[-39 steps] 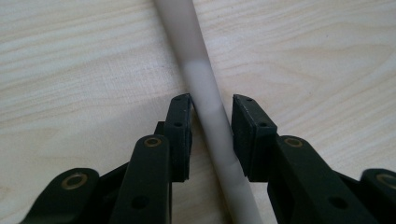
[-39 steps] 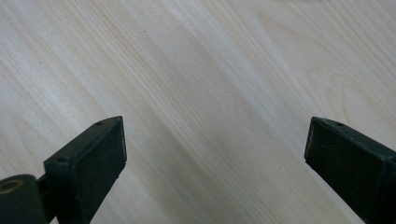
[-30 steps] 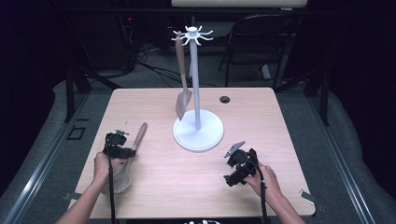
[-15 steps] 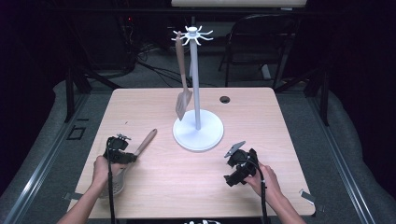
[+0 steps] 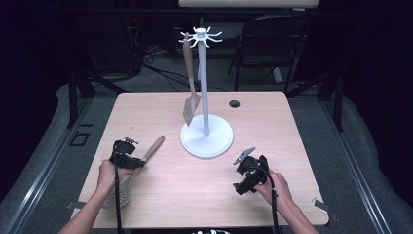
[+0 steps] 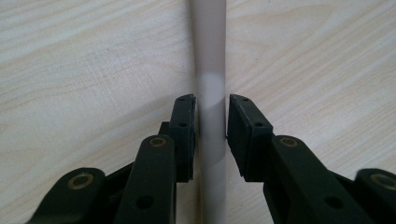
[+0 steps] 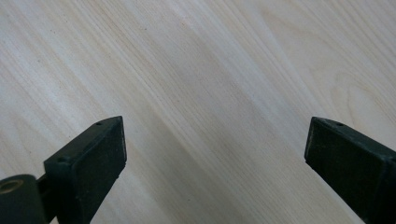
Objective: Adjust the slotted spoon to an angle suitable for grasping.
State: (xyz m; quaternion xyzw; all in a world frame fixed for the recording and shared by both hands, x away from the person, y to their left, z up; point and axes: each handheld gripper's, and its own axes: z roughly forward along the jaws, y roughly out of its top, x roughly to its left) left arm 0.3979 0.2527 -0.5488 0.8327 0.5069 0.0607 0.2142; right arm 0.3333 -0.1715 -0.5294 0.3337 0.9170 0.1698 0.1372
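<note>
A slotted spoon lies at the table's front left, its pale bowl point(image 5: 120, 196) by my left hand and its wooden handle point(image 5: 155, 145) pointing toward the stand. My left gripper point(image 5: 127, 156) straddles that handle. In the left gripper view the handle point(image 6: 211, 84) runs straight up between the pads point(image 6: 184, 135). The jaws have just been opening and now sit close on either side without squeezing. My right gripper point(image 5: 242, 176) hovers over bare wood at the front right, its jaws wide open and empty point(image 7: 215, 154). A wooden spatula point(image 5: 191, 105) hangs from the white hook stand point(image 5: 206, 140).
The stand's round base sits mid-table between my hands, and its pole rises to a ring of hooks point(image 5: 200, 36). A dark cable hole point(image 5: 234, 104) is at the table's back. A chair point(image 5: 272, 44) stands behind the table. Bare tabletop point(image 5: 195, 195) lies between the grippers.
The spoon's handle has swung a little to the right, toward the stand, since the earliest frame. Both hands have stayed put.
</note>
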